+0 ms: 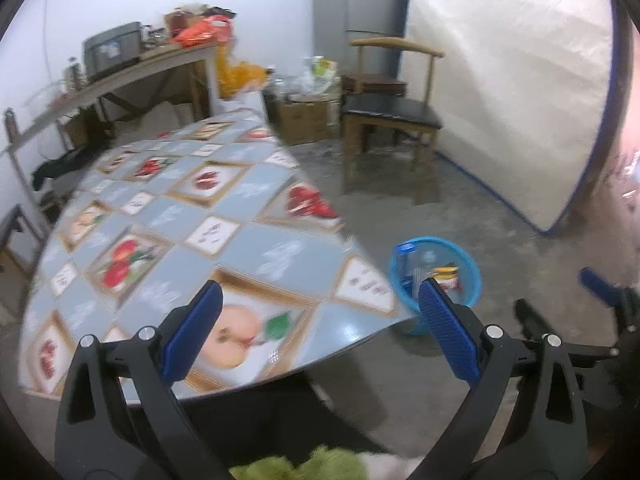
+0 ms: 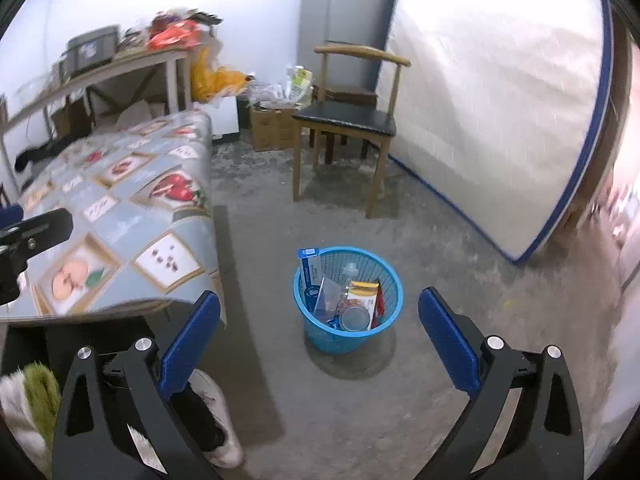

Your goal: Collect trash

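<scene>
The bin (image 2: 347, 300) is a small round blue basket with mesh walls, wider at the rim than at the base, standing upright on the grey concrete floor (image 2: 420, 380) just right of the table (image 2: 120, 208). Trash fills it loosely: a tall blue carton (image 2: 309, 276) leans against its left wall and pokes above the rim, a clear bottle (image 2: 349, 271) stands at the back, a yellow and white packet (image 2: 362, 294) lies to the right, and a round metal lid (image 2: 354, 318) sits at the near side.

The right gripper (image 2: 320, 340) hangs over the floor with its blue-padded jaws spread wide and nothing between them; the bin shows in the gap, farther off. The left gripper (image 1: 320, 328) is likewise released and empty, over the near corner of the table, whose cloth bears fruit pictures. From the left view the bin (image 1: 468, 276) peeks out past the table's right edge.

A wooden chair (image 2: 344, 120) stands far behind the bin, and a mattress (image 2: 500, 120) leans on the right.
</scene>
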### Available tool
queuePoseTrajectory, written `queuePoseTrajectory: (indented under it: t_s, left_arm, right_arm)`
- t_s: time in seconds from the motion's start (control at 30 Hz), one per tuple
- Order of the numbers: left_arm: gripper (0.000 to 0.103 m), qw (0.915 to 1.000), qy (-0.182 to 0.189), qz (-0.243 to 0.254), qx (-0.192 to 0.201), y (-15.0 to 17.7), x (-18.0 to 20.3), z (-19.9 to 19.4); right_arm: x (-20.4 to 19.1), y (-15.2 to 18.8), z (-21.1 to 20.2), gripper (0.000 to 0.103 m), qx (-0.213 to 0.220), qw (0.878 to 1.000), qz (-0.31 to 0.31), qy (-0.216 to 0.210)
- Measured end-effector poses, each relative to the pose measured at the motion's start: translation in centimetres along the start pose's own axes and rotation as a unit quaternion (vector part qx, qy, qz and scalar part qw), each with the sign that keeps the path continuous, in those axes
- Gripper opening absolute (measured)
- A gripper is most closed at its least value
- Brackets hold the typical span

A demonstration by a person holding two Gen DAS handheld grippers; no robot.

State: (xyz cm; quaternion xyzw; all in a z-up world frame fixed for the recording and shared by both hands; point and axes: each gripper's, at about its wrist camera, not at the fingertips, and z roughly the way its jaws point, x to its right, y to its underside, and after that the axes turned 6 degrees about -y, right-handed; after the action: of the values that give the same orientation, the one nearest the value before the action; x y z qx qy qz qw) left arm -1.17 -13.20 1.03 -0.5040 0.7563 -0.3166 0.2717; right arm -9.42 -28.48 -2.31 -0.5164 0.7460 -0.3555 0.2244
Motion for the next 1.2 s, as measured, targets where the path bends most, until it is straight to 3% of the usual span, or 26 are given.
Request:
queuePoseTrajectory:
  t_s: [0.37, 0.8, 1.2]
  left_arm:
    - [0.094, 0.9949, -0.057, -0.042, -0.071, 3.0, -3.5, 1.0]
    - [0.094, 0.9898, -0.115, -0.061, -0.058, 3.2, -6.3, 0.5]
    - [0.094, 0.9897, -0.118, -0.052, -0.063, 3.2, -6.1, 0.4]
  right_arm:
    - [-2.2, 1.4, -1.0, 0.097, -0.043, 0.999, 0.008, 0.015]
    - [-1.6, 0.6, -0.6, 0.096, -0.044, 0.998, 0.016, 0.049]
    - [-1.7, 0.5, -0.2, 0.096, -0.044, 0.998, 0.021, 0.045]
